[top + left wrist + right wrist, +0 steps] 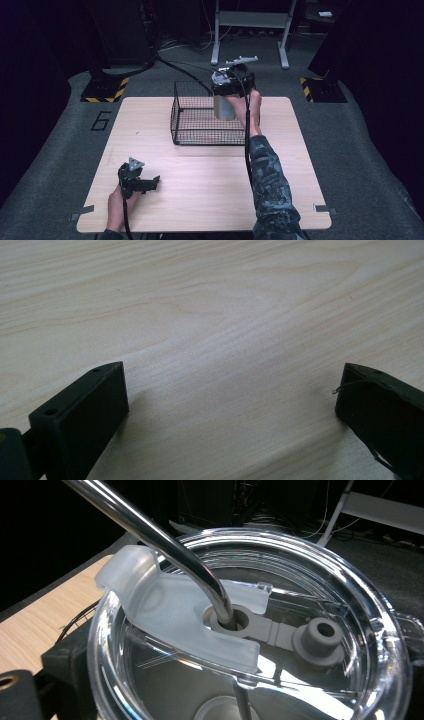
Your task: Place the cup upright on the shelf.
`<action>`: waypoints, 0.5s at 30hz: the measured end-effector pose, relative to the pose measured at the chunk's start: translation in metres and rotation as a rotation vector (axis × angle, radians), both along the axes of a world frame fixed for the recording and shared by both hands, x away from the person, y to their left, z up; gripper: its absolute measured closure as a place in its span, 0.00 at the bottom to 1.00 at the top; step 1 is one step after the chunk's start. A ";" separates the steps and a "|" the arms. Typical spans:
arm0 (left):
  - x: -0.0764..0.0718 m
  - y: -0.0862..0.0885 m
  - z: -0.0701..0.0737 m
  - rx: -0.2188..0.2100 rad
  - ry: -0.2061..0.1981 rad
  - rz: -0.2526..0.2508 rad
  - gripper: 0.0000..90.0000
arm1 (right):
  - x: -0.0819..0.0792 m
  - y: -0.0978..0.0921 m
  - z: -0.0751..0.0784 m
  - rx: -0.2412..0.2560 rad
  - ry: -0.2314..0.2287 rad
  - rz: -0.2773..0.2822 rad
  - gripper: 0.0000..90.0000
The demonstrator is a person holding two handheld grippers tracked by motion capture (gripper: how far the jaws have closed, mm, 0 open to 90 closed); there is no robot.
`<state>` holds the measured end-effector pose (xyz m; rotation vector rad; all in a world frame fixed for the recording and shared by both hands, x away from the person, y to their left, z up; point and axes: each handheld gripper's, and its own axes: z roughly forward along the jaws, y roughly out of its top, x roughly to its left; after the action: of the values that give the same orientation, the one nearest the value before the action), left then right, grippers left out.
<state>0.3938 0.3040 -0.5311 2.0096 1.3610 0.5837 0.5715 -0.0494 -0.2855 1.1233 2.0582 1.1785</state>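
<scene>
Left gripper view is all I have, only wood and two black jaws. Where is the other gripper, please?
Observer: The right gripper is at the far side of the table, over a black wire basket.
Operator: Does it hold something?
Observer: Yes, a silver tumbler, gripped near the top.
Operator: Has the tumbler a lid?
Observer: A clear lid with a metal straw through its hole.
Operator: And my gripper?
Observer: The left gripper is near the front left of the table, open.
</scene>
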 end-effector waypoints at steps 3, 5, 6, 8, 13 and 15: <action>0.000 0.000 0.000 0.000 0.000 0.000 0.00 | 0.002 0.002 -0.002 0.012 0.007 -0.012 0.04; 0.000 -0.001 0.000 -0.007 0.001 0.005 0.00 | 0.006 0.003 -0.004 0.015 0.013 -0.019 0.04; 0.000 -0.001 0.000 -0.007 0.001 0.004 0.00 | 0.007 0.003 -0.005 0.016 0.009 -0.018 0.04; 0.000 -0.001 0.000 -0.007 0.001 0.004 0.00 | 0.009 0.003 -0.007 0.014 0.008 -0.019 0.04; 0.000 -0.001 0.000 -0.007 0.001 0.004 0.00 | 0.013 0.006 -0.012 0.015 0.022 -0.034 0.04; 0.000 -0.001 0.000 -0.007 0.001 0.004 0.00 | 0.017 0.008 -0.015 0.016 0.026 -0.038 0.04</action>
<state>0.3935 0.3034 -0.5313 2.0018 1.3666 0.5791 0.5881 -0.0415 -0.3009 1.1861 2.0415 1.1697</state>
